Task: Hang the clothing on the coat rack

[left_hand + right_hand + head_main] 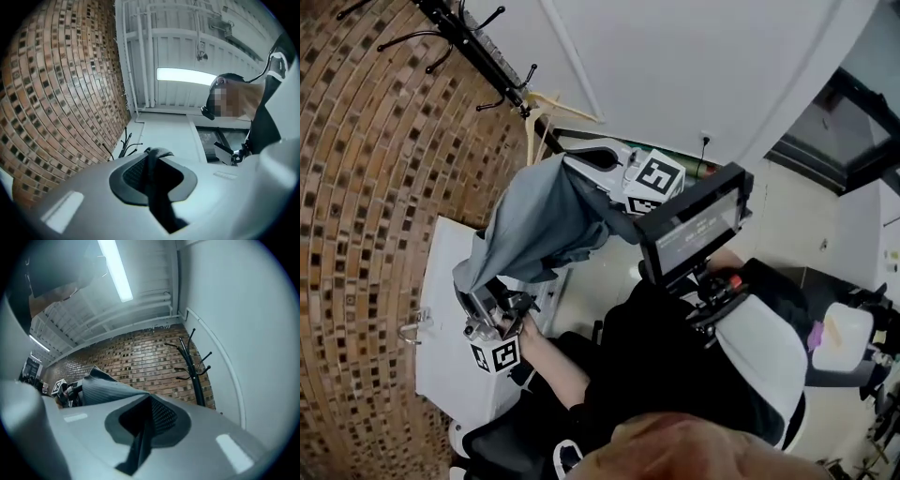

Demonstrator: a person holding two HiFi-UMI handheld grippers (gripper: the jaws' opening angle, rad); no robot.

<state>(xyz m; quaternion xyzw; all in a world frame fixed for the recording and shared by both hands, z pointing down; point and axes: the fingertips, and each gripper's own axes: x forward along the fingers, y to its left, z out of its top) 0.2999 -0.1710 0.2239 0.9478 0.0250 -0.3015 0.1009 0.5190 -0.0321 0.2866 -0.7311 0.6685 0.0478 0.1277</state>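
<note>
Garment spread before the coat rack.
Soft, light, saggy cloth; my left gripper and right gripper each clamp an edge; I reckon the collar suits a hook.

We find both gripper views coolly lit by a strip light that glares white well above the jaws of the left gripper and up and left of the jaws of the right gripper, leaving pale sheen just below each pair. Close under the jaws everything is soft, and the brick wall beyond them bows toward black round corners. Our head view is dimmer and flatter, with weak shadows.
</note>
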